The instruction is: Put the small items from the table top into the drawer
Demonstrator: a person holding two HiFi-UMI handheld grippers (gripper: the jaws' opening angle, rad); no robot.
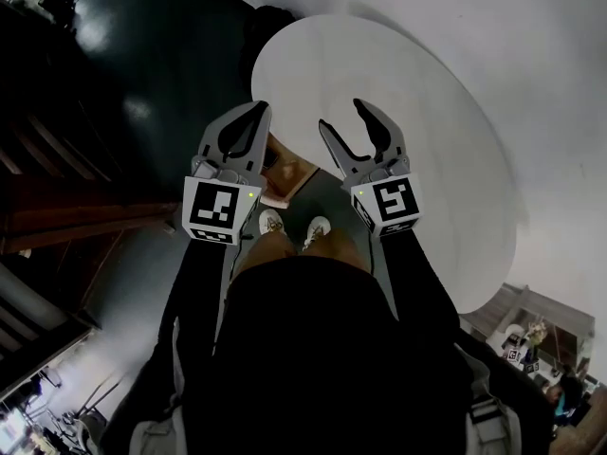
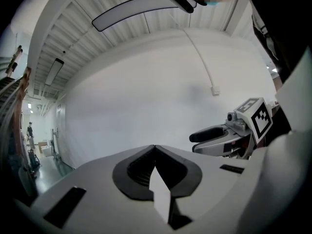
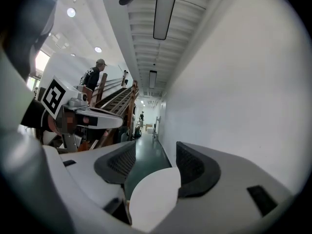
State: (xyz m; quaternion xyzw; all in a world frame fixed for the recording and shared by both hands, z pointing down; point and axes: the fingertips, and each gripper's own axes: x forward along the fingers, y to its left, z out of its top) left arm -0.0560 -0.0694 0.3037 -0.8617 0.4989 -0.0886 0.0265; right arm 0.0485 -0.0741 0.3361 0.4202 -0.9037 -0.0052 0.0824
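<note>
Both grippers are held up at chest height, pointing about level. My left gripper is shut, its dark pads meeting at the tips with nothing between them. My right gripper is open and empty. Each one shows from the side in the other's view, the right gripper and the left gripper. Far below them lies a round white table top. No small items show on it. A brown wooden piece, possibly the drawer, sits at the table's near edge.
A white wall stands ahead and to the right. The dark green floor runs off to the left. Wooden racks or stairs line the left side, with a person beyond. The wearer's shoes stand by the table.
</note>
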